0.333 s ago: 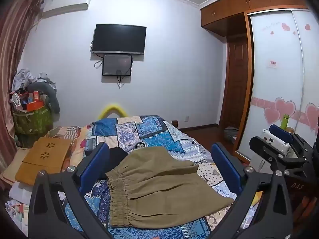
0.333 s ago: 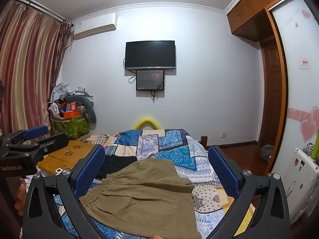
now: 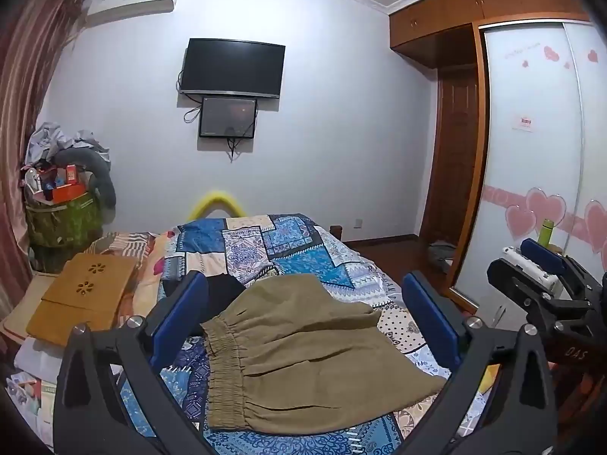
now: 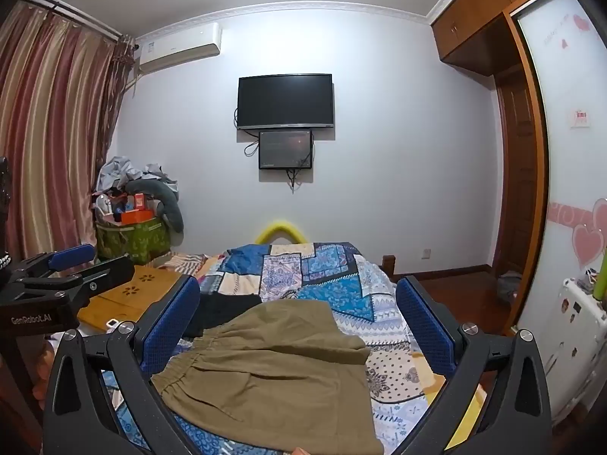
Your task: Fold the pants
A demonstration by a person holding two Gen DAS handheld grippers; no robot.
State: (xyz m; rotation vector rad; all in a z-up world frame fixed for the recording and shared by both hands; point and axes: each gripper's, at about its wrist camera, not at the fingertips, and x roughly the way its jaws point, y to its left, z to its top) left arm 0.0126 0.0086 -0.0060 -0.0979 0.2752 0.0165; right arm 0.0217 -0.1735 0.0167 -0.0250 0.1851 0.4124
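L gripper (image 3: 307, 326) fingers spread, empty | R gripper (image 4: 299, 326) same | pants (image 3: 303, 356) on bed — below/between fingers, untouched

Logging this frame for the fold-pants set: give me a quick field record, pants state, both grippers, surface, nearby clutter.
pants: olive pants folded over, lying flat, elastic waistband toward the left
surface: bed with blue patchwork quilt
left gripper: left gripper open, above the pants, holding nothing
right gripper: right gripper open, above the pants, holding nothing
contact: neither gripper's fingers grip the fabric
other garment: black cloth on the quilt, beyond the waistband
beside bed: wooden lap desk, left of the quilt
wall: television with a smaller screen beneath
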